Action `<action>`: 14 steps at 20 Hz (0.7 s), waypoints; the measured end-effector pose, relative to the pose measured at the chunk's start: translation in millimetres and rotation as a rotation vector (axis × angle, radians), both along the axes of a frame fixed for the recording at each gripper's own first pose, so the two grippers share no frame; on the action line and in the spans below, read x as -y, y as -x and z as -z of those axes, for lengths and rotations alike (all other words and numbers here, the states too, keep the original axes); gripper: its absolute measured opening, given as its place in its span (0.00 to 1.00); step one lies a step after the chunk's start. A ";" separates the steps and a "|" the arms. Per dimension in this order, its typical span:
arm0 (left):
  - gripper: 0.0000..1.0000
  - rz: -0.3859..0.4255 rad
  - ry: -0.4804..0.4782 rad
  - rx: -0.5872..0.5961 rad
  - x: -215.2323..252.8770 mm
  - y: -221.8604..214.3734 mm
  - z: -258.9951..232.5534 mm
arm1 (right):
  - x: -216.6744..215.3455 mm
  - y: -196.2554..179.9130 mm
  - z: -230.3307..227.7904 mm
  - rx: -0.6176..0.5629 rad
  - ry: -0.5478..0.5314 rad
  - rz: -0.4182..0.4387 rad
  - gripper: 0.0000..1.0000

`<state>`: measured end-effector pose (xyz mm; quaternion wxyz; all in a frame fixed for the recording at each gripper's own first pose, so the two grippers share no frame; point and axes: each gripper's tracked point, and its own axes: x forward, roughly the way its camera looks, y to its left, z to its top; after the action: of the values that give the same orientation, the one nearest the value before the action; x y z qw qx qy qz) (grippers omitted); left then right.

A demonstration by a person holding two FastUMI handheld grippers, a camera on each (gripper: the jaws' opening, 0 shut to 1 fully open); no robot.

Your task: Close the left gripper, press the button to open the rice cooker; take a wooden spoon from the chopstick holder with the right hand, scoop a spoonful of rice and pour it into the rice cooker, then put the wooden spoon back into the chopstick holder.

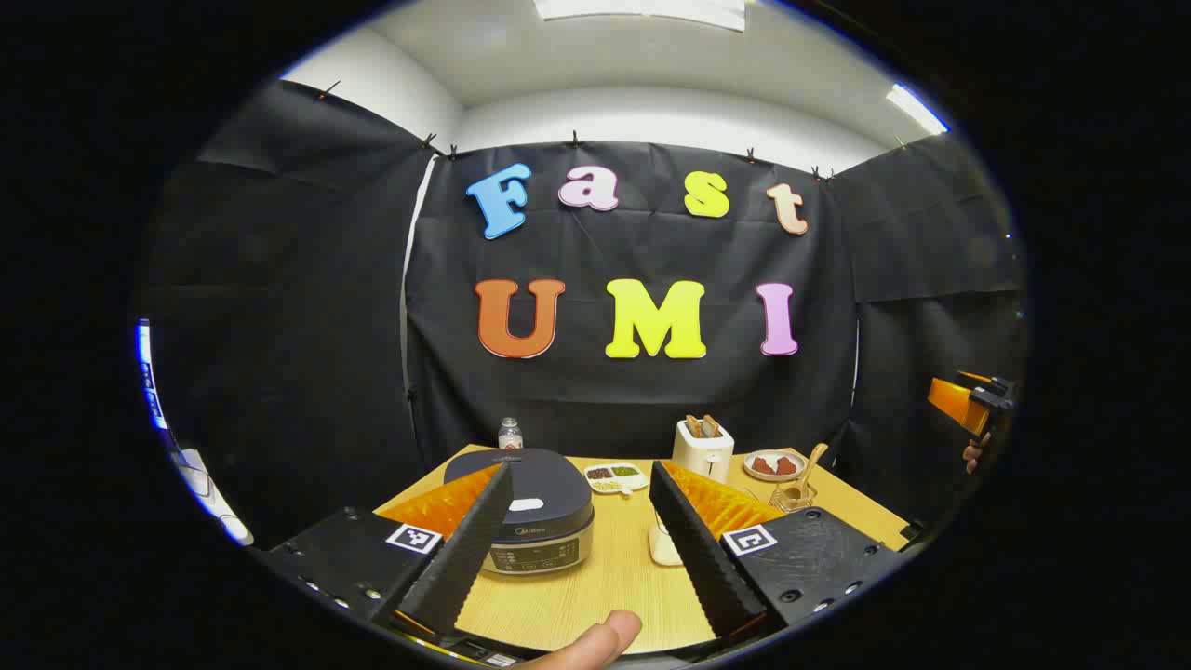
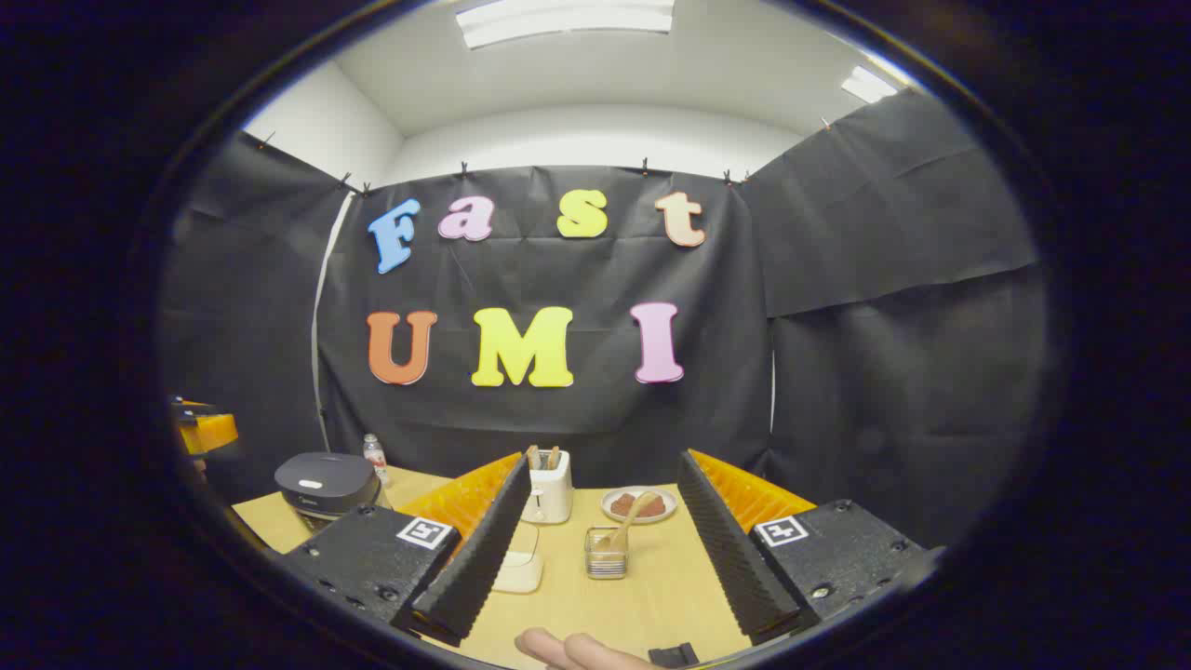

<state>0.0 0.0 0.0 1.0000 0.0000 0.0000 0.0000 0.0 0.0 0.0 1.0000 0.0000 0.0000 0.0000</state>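
Left tongs [image 1: 579, 489]: you hold them spread wide, above the desk [image 1: 595, 586].
Right tongs [image 2: 601, 507]: spread wide too, pinching nothing.
Rice cooker [image 1: 544, 516]: lid down, on the desk's left part.
Wooden spoon [image 2: 623, 526]: leaning in the chopstick holder [image 2: 606, 554], near the toaster [image 2: 547, 493].

Brand mark on rice cooker [image 1: 538, 507], unreadable.
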 end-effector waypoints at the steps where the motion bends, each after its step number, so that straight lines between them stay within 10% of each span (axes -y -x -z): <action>1: 0.94 0.000 0.000 0.010 0.0 0.0 -3.2 | 1.9 -1.1 0.8 -0.001 0.002 0.004 1.00; 14: 0.94 -0.037 0.033 0.010 -10.2 -7.4 -3.5 | 2.9 -10.6 13.8 -0.022 -0.043 -0.059 1.00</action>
<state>7.4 10.2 3.5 0.9997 -0.0167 -0.0052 0.0186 10.6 -2.9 -13.8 0.9993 0.0214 0.0110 0.0293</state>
